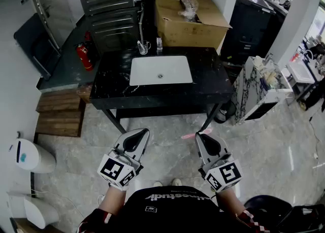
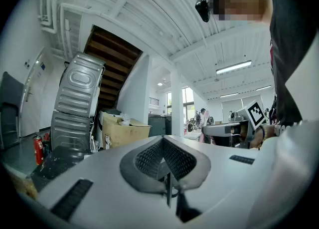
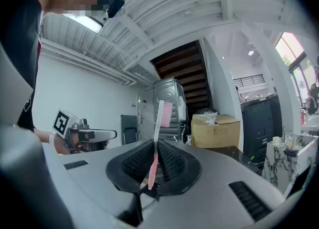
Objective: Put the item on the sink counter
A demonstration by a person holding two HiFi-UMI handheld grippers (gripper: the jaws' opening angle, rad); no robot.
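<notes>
Head view steeply down over sink counter (image 1: 109,82); gripper views low, tilted upward, both toward cardboard box (image 2: 122,129).

Pink-white toothbrush (image 3: 156,135), upright, pinched in right claw (image 3: 155,148)

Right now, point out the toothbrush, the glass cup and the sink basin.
toothbrush (image 3: 156,140), right gripper view, on its white neck.
glass cup (image 1: 143,48), head view, on its side wall.
sink basin (image 1: 175,67), head view, on its bare white floor.

Low in the frame, the left grey gripper (image 1: 136,136) is closed, empty. The right grey gripper (image 1: 203,138) pinches a pink toothbrush (image 3: 158,123).
</notes>
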